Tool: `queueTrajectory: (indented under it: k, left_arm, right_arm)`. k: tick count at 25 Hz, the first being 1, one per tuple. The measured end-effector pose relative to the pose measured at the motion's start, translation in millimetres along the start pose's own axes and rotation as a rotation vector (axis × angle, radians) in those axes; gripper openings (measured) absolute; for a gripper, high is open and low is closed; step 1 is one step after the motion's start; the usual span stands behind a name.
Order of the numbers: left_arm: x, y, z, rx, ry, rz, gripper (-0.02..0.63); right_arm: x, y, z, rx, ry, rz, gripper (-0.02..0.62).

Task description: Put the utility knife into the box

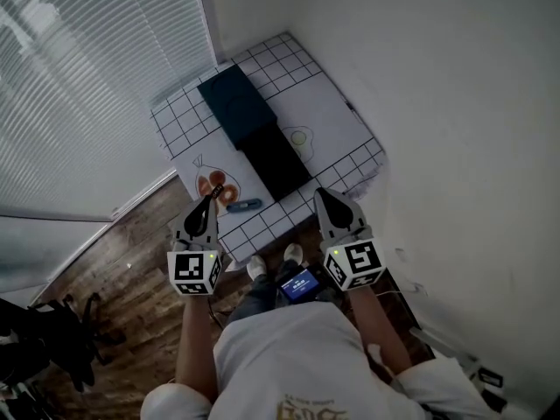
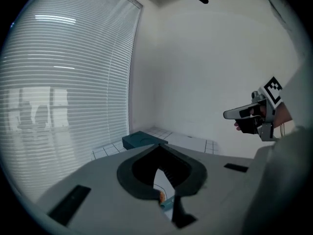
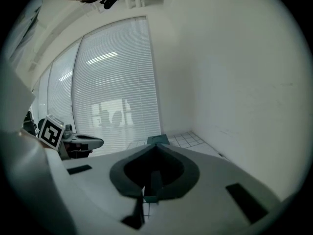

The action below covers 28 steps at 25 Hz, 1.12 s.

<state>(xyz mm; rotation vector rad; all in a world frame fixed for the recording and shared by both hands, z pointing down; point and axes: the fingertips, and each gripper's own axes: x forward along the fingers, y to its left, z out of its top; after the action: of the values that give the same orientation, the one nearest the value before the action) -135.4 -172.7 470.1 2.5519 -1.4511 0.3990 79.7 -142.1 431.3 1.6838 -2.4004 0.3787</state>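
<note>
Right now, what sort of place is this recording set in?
Probably a corner of an indoor room set up for recording: slatted window blinds, a wood-plank floor, and a gridded mat laid out against plain white walls.

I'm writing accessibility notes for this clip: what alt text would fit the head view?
Seen from above, a person holds the left gripper and right gripper, both shut, at the near edge of a gridded mat. A knife lies on the mat beside the left gripper's tip, outside the dark box farther back.
</note>
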Motion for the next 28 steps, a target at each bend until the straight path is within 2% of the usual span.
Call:
queueTrajectory:
  k: [5, 9, 13, 18, 21, 28]
  left_arm:
    - [18, -7, -25, -0.012, 0.062, -0.047, 0.008]
    - [30, -7, -46, 0.032, 0.105, -0.050, 0.008]
    - [39, -7, -75, 0.039, 0.154, -0.059, 0.008]
    - [47, -16, -108, 0.033, 0.236, -0.147, 0.008]
    - [51, -19, -125, 0.059, 0.280, -0.191, 0.008]
    - [63, -21, -154, 0.112, 0.331, -0.266, 0.039]
  right_arm:
    - [13, -4, -28, -0.007, 0.063, 0.015, 0.006]
    - [22, -4, -55, -0.018, 0.126, 0.033, 0.006]
    - [28, -3, -86, -0.026, 0.185, 0.043, 0.006]
    - [34, -7, -115, -0.028, 0.238, 0.038, 0.006]
    - [39, -9, -128, -0.024, 0.262, 0.034, 0.006]
    - [44, -7, -153, -0.005, 0.296, 0.033, 0.006]
